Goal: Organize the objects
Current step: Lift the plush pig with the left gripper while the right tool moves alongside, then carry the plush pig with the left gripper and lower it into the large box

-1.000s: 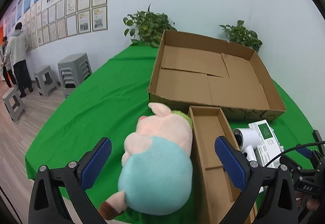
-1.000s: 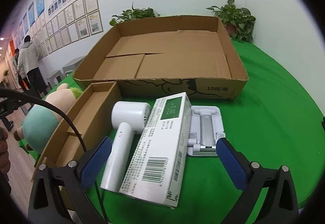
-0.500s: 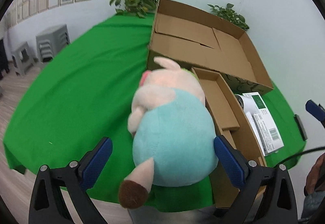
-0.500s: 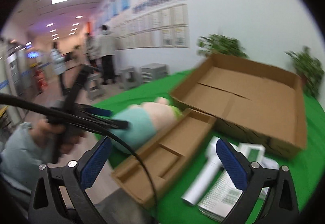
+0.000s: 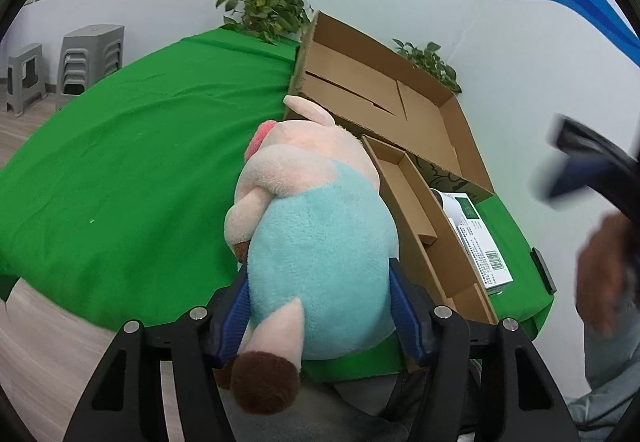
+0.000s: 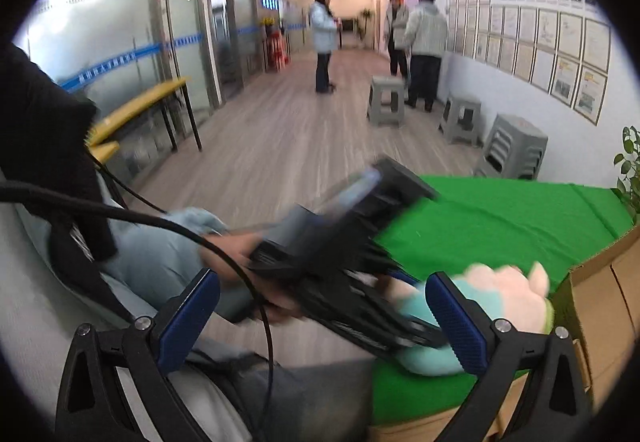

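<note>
My left gripper is shut on the pig plush toy, a pink pig in a light blue shirt, its blue pads pressing both sides of the body near the table's front edge. The plush also shows in the right wrist view, with the left gripper's blurred body around it. My right gripper is open and empty, pointing left toward the corridor. A large open cardboard box lies beyond the plush.
A narrow cardboard tray lies right of the plush, then a white-green carton and a white device. Green cloth covers the table. Potted plants stand at the wall. Grey stools and people occupy the corridor.
My left gripper has closed on the plush, which it straddled open before. My right gripper has swung left, away from the carton and device, toward the corridor.
</note>
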Demonstrator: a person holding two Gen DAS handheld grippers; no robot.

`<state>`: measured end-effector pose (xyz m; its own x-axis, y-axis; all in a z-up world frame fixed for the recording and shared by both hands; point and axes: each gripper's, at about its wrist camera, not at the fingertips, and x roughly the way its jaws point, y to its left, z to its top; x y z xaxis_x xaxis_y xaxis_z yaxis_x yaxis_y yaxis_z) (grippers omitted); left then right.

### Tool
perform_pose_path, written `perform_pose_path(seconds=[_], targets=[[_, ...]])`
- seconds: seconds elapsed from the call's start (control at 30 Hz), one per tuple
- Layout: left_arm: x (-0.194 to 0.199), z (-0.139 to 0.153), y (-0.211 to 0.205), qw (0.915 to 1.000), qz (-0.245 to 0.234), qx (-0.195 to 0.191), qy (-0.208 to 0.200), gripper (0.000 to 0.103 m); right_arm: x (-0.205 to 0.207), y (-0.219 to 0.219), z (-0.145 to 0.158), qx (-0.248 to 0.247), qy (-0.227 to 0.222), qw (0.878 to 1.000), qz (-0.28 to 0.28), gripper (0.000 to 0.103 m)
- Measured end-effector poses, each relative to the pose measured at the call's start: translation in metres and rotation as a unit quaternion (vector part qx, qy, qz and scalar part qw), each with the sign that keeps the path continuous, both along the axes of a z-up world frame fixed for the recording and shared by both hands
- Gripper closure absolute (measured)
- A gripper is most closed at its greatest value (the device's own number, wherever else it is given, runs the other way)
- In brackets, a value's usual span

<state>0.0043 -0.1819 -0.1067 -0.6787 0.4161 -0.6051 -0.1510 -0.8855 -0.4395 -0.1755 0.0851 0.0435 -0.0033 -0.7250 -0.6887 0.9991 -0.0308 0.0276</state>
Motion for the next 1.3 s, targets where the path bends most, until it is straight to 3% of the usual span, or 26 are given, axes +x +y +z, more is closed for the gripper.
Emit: perform_pose_path(seconds=[0.13,0.27,0.37,0.47,0.57,0.7,0.9,1.0,1.03,1.3], targets=[[0.007,-0.005,-0.018,0.9996,0.004,0.029,0.002,0.043,-0.061,-0.002,-0.022,0.072,0.02,0.996,-0.058,0.001],[0.006,-0.008,-0.02,0.9996,-0.006,0.028,0.01,0.043,-0.106,-0.019,-0.043,0.097,0.022,0.988,-0.121,0.001],[0.005,-0.009,-0.02,0.9995,-0.013,0.027,0.011,0.043,-0.114,-0.034,-0.055,0.096,-0.01,0.982,-0.16,0.001],[0.004,-0.01,-0.02,0.9994,-0.015,0.029,0.01,0.043,-0.125,-0.032,-0.061,0.075,-0.07,0.975,-0.196,0.001],[0.004,-0.011,-0.017,0.9995,-0.014,0.027,0.01,0.044,-0.133,-0.031,-0.065,0.072,-0.103,0.961,-0.246,0.001],[0.005,-0.011,-0.015,0.9996,-0.009,0.025,0.008,0.045,-0.135,-0.038,-0.069,0.081,-0.131,0.933,-0.324,0.0],[0.005,-0.01,-0.017,0.9995,0.003,0.032,-0.006,0.046,-0.139,-0.038,-0.077,0.088,-0.167,0.903,-0.385,0.0],[0.005,-0.012,-0.019,0.9992,0.007,0.039,-0.008,0.046,-0.145,-0.03,-0.09,0.078,-0.244,0.869,-0.422,0.0],[0.005,-0.012,-0.02,0.9992,0.008,0.04,-0.007,0.047,-0.144,-0.033,-0.094,0.083,-0.255,0.863,-0.427,0.0],[0.006,-0.007,-0.013,0.9995,0.019,0.024,0.0,0.05,-0.142,-0.05,-0.103,0.103,-0.22,0.855,-0.459,0.004]])
